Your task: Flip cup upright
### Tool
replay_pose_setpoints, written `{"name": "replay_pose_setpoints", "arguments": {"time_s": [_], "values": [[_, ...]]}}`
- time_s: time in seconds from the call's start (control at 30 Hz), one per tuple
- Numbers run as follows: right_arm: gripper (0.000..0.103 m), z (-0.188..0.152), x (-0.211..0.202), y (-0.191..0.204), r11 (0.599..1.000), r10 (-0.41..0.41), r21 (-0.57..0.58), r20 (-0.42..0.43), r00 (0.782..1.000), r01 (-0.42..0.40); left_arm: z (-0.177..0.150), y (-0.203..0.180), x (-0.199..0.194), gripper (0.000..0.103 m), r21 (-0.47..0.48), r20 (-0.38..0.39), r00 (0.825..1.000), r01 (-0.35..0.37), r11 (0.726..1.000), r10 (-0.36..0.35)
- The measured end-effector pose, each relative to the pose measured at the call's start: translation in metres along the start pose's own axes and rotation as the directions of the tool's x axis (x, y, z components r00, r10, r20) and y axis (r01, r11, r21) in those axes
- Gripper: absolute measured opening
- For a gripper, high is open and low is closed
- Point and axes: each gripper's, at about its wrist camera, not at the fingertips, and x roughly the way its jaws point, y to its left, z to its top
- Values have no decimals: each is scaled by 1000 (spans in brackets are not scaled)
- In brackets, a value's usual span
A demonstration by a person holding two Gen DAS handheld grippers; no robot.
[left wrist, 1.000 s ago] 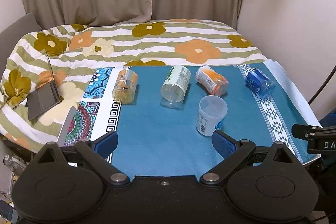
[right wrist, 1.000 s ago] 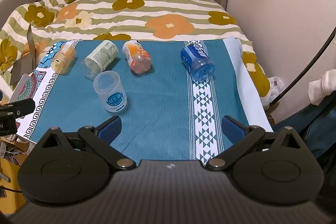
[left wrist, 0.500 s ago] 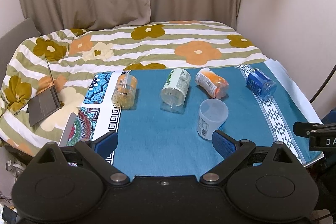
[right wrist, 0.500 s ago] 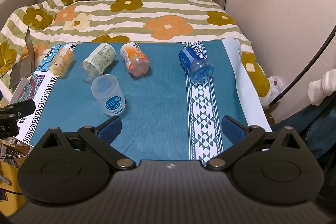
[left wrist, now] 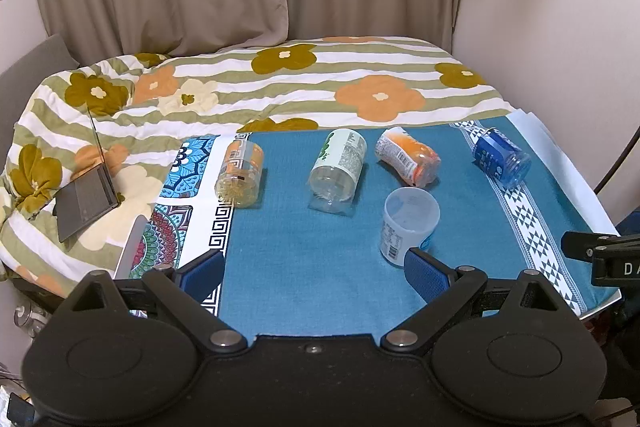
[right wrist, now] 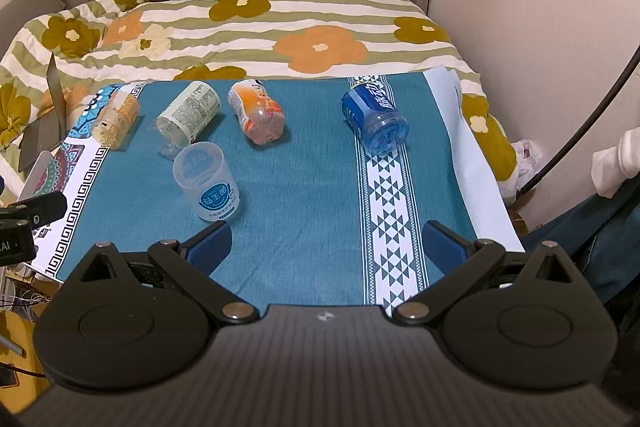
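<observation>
A translucent white cup [left wrist: 408, 223] with a blue label stands upright, mouth up, on the teal cloth; it also shows in the right wrist view [right wrist: 206, 183]. Beyond it four bottles lie on their sides: a yellow one [left wrist: 240, 174], a green-labelled one [left wrist: 338, 163], an orange one [left wrist: 408, 157] and a blue one [left wrist: 502, 158]. My left gripper [left wrist: 314, 271] is open and empty, back near the table's front edge, its right finger just in front of the cup. My right gripper [right wrist: 326, 247] is open and empty, right of the cup.
The teal cloth [right wrist: 304, 187] covers a table against a bed with a flowered quilt [left wrist: 280, 87]. A laptop [left wrist: 86, 195] lies open on the quilt at left. A wall [right wrist: 540, 7] stands to the right. The other gripper's body [left wrist: 600, 255] shows at the right edge.
Both grippers have drawn back and risen slightly, so the table looks a little farther away. The cup and bottles have not moved.
</observation>
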Motion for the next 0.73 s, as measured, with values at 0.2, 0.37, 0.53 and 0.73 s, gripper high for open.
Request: {"name": "replay_pose_setpoints", "arguments": {"time_s": [0.2,0.37,0.53,0.73], "values": [[103,0,1,0,1000,1,2,3,1000,-1,0,2,0,99,-8,4,1000,-3,1000,3],[103,2,1,1,1000,1,2,7,1000,-1,0,2,0,99,-16,8,1000,-4,1000,4],[103,2,2,2,1000,4,0,5,1000,-4,0,3,2,99,-18,6,1000,-6,1000,6],[103,5,5,3,1000,12,-4,1,1000,-12,0,5,2,99,-22,11,1000,-17,1000,17]]}}
